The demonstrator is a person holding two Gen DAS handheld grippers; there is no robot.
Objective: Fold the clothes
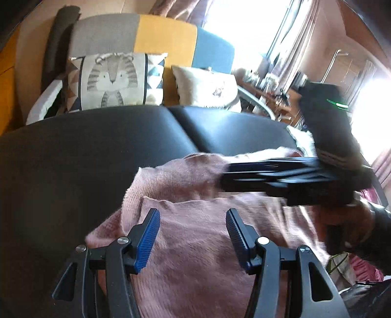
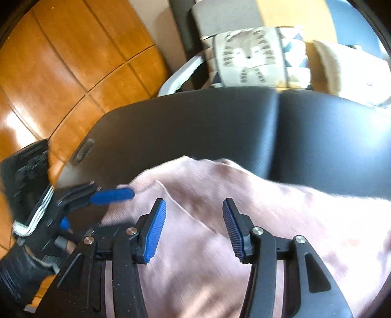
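A pink knit garment (image 1: pixel 195 234) lies bunched on a black padded table (image 1: pixel 97 146). It also shows in the right wrist view (image 2: pixel 220 195), on the same table (image 2: pixel 195 127). My left gripper (image 1: pixel 193 212) is open just above the garment, holding nothing. It shows from the side in the right wrist view (image 2: pixel 107 198), at the garment's left edge. My right gripper (image 2: pixel 194 203) is open over the garment, holding nothing. In the left wrist view the right gripper (image 1: pixel 227 176) reaches in from the right over the garment's far edge; that view is blurred.
A patchwork sofa (image 1: pixel 158 36) with a cat cushion (image 1: pixel 110 80) and a cream cushion (image 1: pixel 205 85) stands behind the table. Wooden floor (image 2: pixel 61 61) lies to the left. A bright window (image 1: pixel 244 22) and cluttered furniture are at the back right.
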